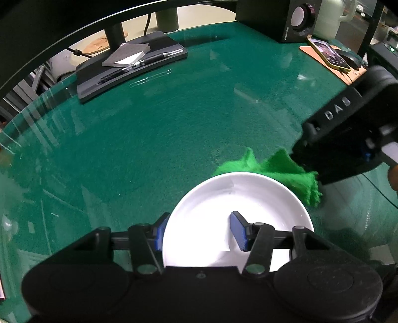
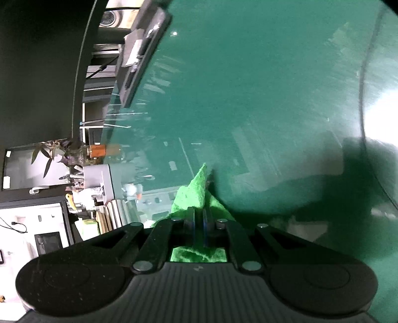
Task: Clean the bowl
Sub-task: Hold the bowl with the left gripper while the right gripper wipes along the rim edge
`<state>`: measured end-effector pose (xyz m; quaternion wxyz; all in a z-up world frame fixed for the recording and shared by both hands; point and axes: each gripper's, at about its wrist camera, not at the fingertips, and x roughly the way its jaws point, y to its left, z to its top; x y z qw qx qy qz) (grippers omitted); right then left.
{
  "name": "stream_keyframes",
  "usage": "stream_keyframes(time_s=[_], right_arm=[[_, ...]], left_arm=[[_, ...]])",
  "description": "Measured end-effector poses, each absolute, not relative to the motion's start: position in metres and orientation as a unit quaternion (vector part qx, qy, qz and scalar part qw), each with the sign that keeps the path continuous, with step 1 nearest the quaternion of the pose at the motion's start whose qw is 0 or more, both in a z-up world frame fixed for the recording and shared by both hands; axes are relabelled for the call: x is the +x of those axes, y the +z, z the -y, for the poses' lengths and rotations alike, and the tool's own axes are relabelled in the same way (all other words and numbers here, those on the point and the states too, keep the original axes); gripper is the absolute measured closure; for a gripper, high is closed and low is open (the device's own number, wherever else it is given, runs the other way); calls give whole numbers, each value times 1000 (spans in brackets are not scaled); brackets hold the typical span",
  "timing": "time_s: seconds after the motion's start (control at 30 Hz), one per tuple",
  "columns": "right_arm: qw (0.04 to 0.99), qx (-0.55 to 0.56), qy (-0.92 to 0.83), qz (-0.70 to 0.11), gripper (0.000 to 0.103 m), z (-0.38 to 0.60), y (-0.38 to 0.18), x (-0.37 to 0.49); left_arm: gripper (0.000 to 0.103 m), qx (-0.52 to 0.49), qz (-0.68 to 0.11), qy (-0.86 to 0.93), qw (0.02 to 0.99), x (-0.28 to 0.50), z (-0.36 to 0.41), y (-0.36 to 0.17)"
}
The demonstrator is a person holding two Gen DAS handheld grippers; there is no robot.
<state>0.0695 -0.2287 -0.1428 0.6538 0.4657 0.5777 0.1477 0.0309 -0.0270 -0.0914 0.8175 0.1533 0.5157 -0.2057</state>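
Note:
A white shallow bowl (image 1: 236, 196) sits on the green glass-topped table (image 1: 174, 129), close to the left wrist camera. My left gripper (image 1: 196, 231) straddles the bowl's left rim and grips it, with one blue pad (image 1: 160, 233) outside the wall and the other (image 1: 238, 231) inside. A bright green cloth (image 1: 281, 169) lies bunched over the bowl's far right rim. My right gripper (image 1: 316, 177) comes in from the right and is shut on the cloth. In the right wrist view its jaws (image 2: 199, 213) pinch the cloth (image 2: 194, 191), and a pointed corner sticks up past the fingertips. The bowl does not show in that view.
A dark monitor base (image 1: 131, 64) with a notepad and a pen stands at the back left. At the back right are a speaker (image 1: 298, 20), a pale jug (image 1: 328, 17), and a phone (image 1: 328, 54) and a mouse (image 1: 349, 59) on a brown mat.

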Motion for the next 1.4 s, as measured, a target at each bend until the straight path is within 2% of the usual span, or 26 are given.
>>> stream_keyframes(time_s=[0.4,0.47,0.53,0.57,0.6,0.63,0.77,0.83,1.0,1.3,1.4], right_arm=[[677,435,175,-568,96,200,-135,90],[678,436,160,-570,96,212,-136,79],[672,441,146,-577,96,221,-139,68],[666,446,140,-581,96,224,-141,62],[660,451,136,-585,96,228,-143,56],[654,458,138,-586,96,232,-145,47],[647,501,128,-561,96,240,-148,36],[642,520,123,-550,96,244,-150,34],[637,519,128,-555,96,240,-151,39],[651,482,177,-559,96,198,-141,88],[660,469,180,-559,96,197,-139,86]], left_arm=[[50,169,-512,-209,816,31,32,-90],[46,171,-511,-213,815,32,31,-90],[35,170,-511,-215,815,36,27,-92],[36,168,-511,-216,815,39,25,-93],[44,161,-514,-218,814,40,23,-92],[58,154,-518,-218,813,42,21,-92],[63,152,-524,-195,815,33,13,-85],[71,151,-530,-191,813,24,11,-86],[74,135,-522,-184,822,17,6,-87],[71,157,-512,-185,824,18,12,-85],[68,152,-508,-191,826,20,12,-85]])
